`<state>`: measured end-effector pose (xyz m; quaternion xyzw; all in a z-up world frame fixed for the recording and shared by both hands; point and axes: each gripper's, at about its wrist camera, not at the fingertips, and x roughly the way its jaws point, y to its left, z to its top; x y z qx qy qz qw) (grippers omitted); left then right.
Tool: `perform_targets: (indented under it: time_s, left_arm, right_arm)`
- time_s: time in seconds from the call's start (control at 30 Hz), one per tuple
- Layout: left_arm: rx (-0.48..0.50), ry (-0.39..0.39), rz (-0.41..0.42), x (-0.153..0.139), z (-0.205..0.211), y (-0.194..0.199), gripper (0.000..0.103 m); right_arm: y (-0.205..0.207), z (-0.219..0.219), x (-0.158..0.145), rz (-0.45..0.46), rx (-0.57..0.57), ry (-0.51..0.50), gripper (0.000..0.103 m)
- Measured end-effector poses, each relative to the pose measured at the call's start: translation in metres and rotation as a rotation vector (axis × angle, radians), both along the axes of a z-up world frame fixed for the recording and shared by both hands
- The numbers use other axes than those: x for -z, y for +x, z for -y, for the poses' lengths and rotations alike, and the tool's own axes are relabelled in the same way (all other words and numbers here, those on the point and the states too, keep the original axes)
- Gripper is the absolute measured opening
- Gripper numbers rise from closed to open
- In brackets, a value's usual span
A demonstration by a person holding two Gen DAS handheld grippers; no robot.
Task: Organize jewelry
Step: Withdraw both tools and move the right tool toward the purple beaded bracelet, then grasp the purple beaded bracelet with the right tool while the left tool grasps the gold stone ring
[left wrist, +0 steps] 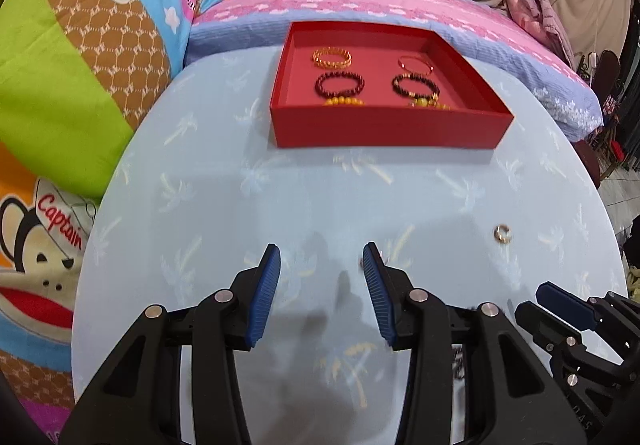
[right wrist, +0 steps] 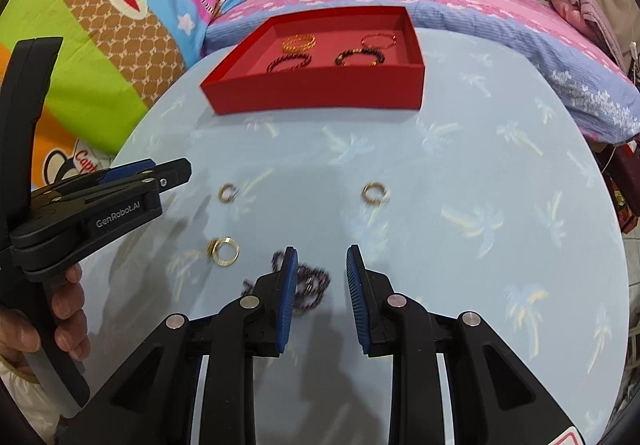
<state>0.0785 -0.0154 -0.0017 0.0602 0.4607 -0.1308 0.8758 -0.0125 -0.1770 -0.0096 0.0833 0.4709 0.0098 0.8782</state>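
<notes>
My left gripper [left wrist: 322, 257] and right gripper [right wrist: 322, 259] both hang released, nearer me than the red tray [right wrist: 320, 95]; a dark beaded bracelet [right wrist: 310, 283] lies at the right's fingertips.

Each camera sits just behind its own claw, looking forward and down along the fingers, close above the round pale-blue bench [left wrist: 320, 197]. Both views share the shallow red cardboard tray [left wrist: 384, 121] ahead of the claws; the right view also catches the left claw [right wrist: 176, 171] at its left.

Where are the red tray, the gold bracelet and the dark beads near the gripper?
red tray [left wrist: 384, 127]: left wrist view, front wall.
gold bracelet [left wrist: 332, 58]: left wrist view, its band.
dark beads [right wrist: 314, 285]: right wrist view, blurred strand.
</notes>
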Motion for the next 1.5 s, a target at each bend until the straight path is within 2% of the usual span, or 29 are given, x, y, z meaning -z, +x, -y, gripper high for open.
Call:
perform_targets:
  time_s: [0.5, 0.87, 0.97, 1.07, 1.3, 1.5]
  left_arm:
    - [-0.006, 0.003, -0.049, 0.016, -0.009, -0.029, 0.041]
    - [0.02, -0.02, -0.076, 0.019, -0.005, -0.034, 0.041]
    - [0.037, -0.031, -0.087, 0.02, 0.0, -0.036, 0.042]
    - [0.051, -0.037, -0.098, 0.023, 0.004, -0.036, 0.042]
    - [0.087, -0.056, -0.123, 0.027, 0.017, -0.038, 0.042]
    - [0.11, -0.019, -0.11, 0.035, 0.028, -0.035, 0.039]
  right_arm:
    - [-0.014, -0.038, 0.007, -0.019, -0.089, 0.01, 0.025]
    - [-0.003, -0.022, 0.023, -0.052, -0.031, -0.004, 0.025]
    - [-0.001, -0.015, 0.025, -0.049, -0.011, 0.001, 0.018]
    - [0.001, -0.008, 0.025, -0.051, 0.006, 0.009, 0.004]
    - [-0.001, 0.001, 0.021, -0.04, 0.019, 0.026, 0.004]
    - [-0.002, 0.003, 0.013, -0.025, 0.024, 0.045, 0.012]
